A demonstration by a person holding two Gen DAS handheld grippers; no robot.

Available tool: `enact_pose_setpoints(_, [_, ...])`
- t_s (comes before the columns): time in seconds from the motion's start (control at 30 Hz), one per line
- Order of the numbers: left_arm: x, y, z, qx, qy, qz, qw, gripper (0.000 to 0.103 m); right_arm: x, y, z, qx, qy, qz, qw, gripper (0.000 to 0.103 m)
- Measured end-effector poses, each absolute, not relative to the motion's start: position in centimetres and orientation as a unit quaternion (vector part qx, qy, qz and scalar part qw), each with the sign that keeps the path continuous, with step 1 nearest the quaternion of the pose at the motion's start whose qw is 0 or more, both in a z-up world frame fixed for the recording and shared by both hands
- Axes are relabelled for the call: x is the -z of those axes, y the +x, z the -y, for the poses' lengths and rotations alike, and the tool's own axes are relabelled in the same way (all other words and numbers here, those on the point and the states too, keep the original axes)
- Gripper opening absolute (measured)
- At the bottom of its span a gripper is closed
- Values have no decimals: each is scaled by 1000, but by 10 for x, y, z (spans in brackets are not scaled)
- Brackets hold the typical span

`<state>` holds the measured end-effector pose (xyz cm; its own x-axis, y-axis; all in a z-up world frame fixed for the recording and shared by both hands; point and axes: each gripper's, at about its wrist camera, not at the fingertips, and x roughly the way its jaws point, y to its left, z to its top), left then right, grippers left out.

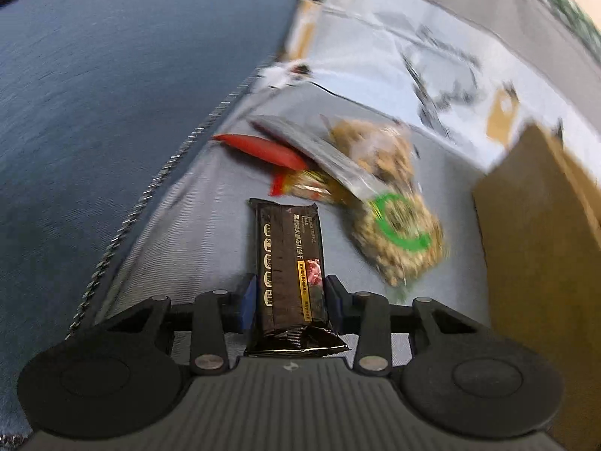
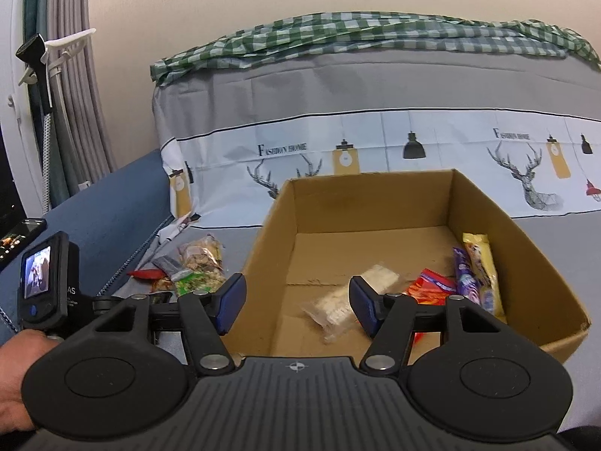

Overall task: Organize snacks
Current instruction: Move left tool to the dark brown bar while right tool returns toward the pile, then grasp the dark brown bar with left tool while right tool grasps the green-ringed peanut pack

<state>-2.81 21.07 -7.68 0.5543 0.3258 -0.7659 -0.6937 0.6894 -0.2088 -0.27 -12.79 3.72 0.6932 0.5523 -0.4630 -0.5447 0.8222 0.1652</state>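
A black snack bar (image 1: 289, 255) points away along my left gripper (image 1: 291, 300), whose blue pads press its two long sides just above the grey cloth. Past it lies a blurred heap: a nut bag with a green ring (image 1: 398, 221), a silver packet (image 1: 319, 150) and a red packet (image 1: 263, 148). My right gripper (image 2: 296, 302) stands open over the near wall of the cardboard box (image 2: 368, 199), with nothing between its pads. In the box lie a clear cracker packet (image 2: 338, 300), an orange packet (image 2: 432, 285), a purple one (image 2: 465, 274) and a yellow one (image 2: 482, 263).
The box's brown side (image 1: 537, 263) rises close on the right of the left gripper. Blue upholstery (image 1: 94, 112) borders the grey cloth on the left. A hand (image 2: 15, 376) and the left gripper's camera screen (image 2: 37, 278) sit left of the box, with a phone (image 2: 18, 236) behind.
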Motion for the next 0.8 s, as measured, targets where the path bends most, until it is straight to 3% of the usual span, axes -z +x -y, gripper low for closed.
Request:
enact_pose_setpoints(0.13, [77, -41, -228, -309, -318, -344, 828, 42, -56, -2, 96, -318, -8, -255, 913, 63])
enact_pose_setpoints(0.43, [77, -53, -240, -302, -379, -328, 811, 42, -68, 29, -30, -383, -54, -344, 855, 77])
enact_pose_setpoints(0.53, [79, -57, -244, -298, -396, -323, 806, 42, -49, 47, -70, -386, -88, -385, 834, 87])
enact_pose_setpoints(0.8, [80, -57, -248, -290, -400, -320, 808, 40, 32, 104, -136, -331, -160, -464, 806, 93])
